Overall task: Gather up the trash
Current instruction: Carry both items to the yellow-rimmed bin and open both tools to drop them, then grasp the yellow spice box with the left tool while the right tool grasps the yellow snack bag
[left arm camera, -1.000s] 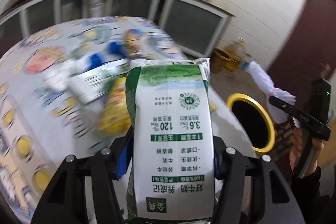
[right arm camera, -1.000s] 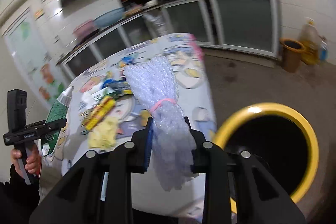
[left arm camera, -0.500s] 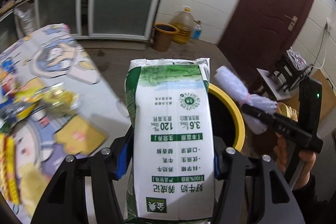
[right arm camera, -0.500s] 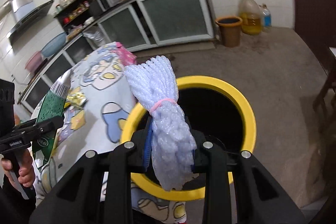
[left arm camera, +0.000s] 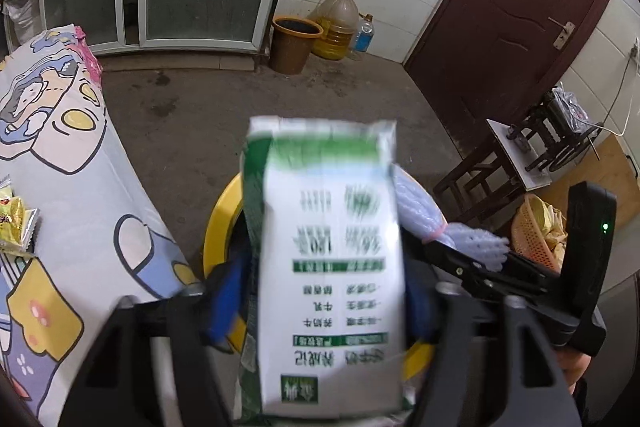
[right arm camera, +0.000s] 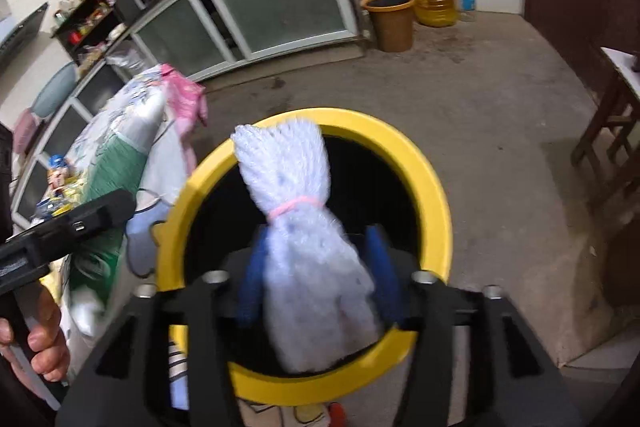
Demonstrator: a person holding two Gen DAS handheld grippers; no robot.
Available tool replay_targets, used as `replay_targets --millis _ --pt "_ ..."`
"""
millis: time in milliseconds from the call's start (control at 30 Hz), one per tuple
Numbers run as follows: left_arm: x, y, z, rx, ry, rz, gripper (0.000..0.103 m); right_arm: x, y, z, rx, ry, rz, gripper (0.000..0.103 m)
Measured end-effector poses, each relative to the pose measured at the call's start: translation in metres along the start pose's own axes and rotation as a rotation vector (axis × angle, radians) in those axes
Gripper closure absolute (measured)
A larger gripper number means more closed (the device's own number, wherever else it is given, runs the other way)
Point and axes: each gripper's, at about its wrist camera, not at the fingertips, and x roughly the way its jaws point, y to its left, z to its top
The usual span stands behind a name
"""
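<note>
A green and white milk bag sits between the fingers of my left gripper, blurred, with gaps at its sides; the jaws stand wider than before. It hangs over the yellow-rimmed black bin. My right gripper hangs over the same bin; a white foam net bundle with a pink band sits between its blue pads, which stand apart from it. The bundle also shows in the left wrist view.
A table with a cartoon cloth stands left of the bin, with snack wrappers on it. A brown bucket and oil jug stand by the cabinet. A wooden stool and basket stand at right.
Both grippers have moved from the table to over the bin. Both sets of jaws have widened, and the milk bag and foam bundle are now blurred and slipping lower.
</note>
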Motion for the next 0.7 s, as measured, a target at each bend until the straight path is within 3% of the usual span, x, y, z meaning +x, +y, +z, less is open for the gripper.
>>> replay_targets --millis 33,200,467,567,700 --pt "-0.003 0.0 -0.001 -0.002 -0.03 0.021 0.008 -0.002 0.0 0.0 0.006 -0.004 -0.005 0.038" --pt "-0.014 0.0 -0.005 -0.002 -0.075 0.038 0.008 -0.016 -0.013 -0.009 0.034 -0.012 -0.035 0.038" --pt "-0.069 0.027 -0.032 -0.111 -0.173 -0.057 0.008 -0.059 0.012 -0.024 -0.009 -0.129 0.042 0.03" --pt "-0.095 0.046 -0.045 -0.126 -0.158 -0.098 0.008 -0.071 0.032 -0.026 -0.063 -0.183 0.063 0.03" --pt "-0.142 0.068 -0.066 -0.088 -0.215 -0.016 0.008 -0.079 0.067 -0.028 -0.145 -0.219 0.107 0.03"
